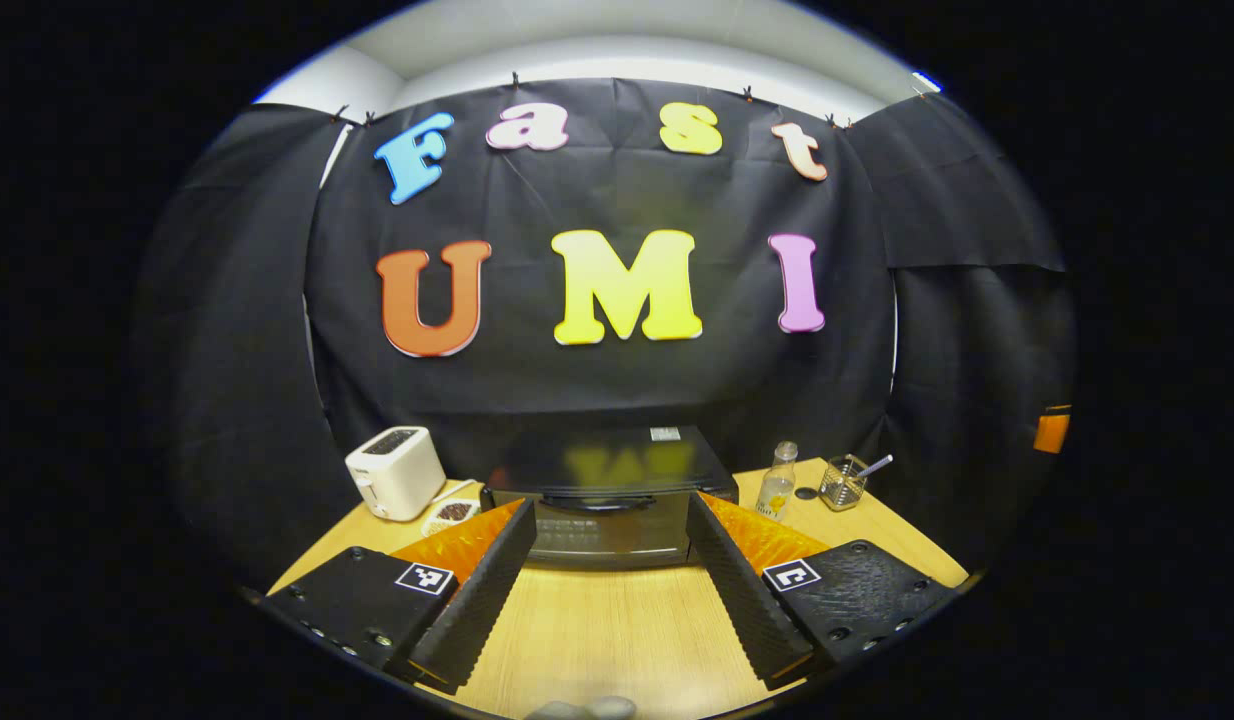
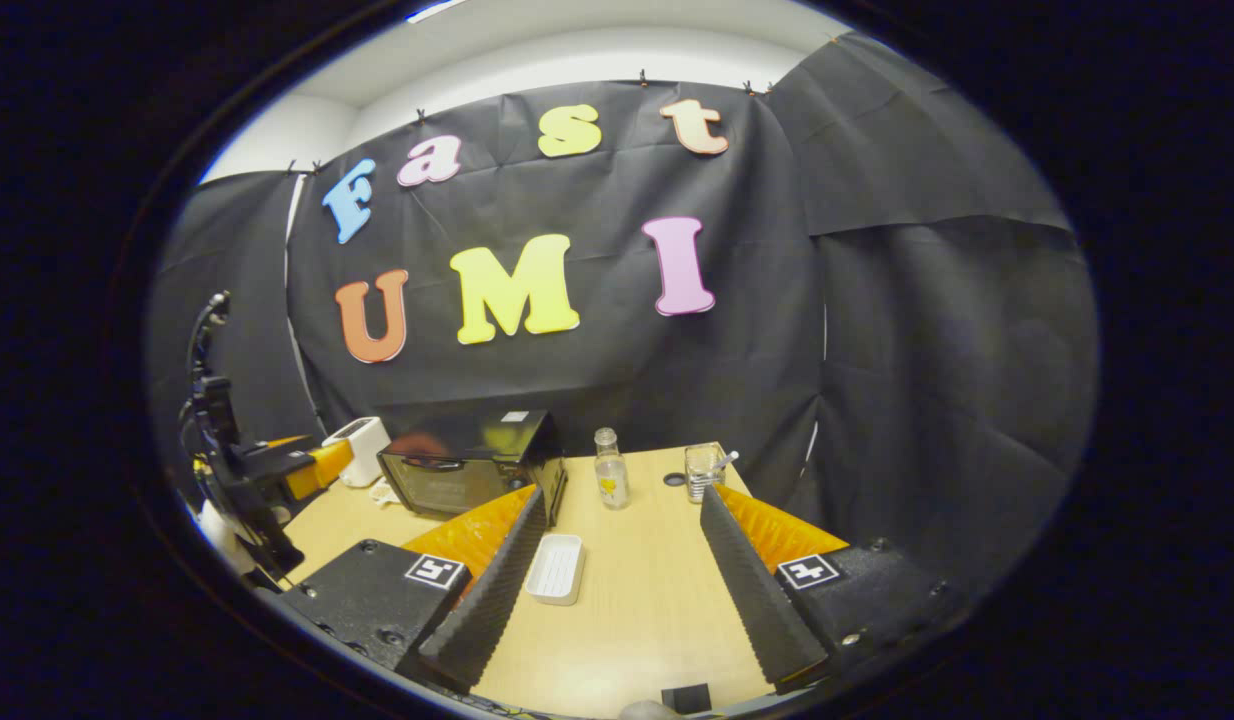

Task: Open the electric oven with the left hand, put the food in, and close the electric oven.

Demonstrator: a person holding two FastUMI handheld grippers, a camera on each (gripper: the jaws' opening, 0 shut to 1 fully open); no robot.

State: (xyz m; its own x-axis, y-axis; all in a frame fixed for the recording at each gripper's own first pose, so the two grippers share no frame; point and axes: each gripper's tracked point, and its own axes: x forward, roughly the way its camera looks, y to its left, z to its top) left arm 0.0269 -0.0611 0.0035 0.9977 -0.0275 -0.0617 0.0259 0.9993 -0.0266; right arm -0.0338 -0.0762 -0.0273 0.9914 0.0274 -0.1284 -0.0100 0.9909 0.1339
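Observation:
The black electric oven [image 1: 607, 500] stands at the back of the wooden table, its glass door closed and the handle [image 1: 597, 503] along the top edge. My left gripper [image 1: 612, 510] is open, its fingers framing the oven front from a short distance. A small dish of dark food [image 1: 450, 514] lies left of the oven. In the right gripper view, my right gripper [image 2: 625, 497] is open and holds nothing. A white ridged tray [image 2: 556, 568] lies just ahead of its left finger. The oven [image 2: 472, 465] sits to the left, with the left gripper [image 2: 297, 468] beyond it.
A white toaster [image 1: 395, 472] stands left of the oven. Right of it are a small clear bottle [image 1: 777, 480], a dark cap [image 1: 806, 493] and a glass with a spoon [image 1: 845, 482]. Black cloth walls close the table [image 1: 617, 620] at the back and sides.

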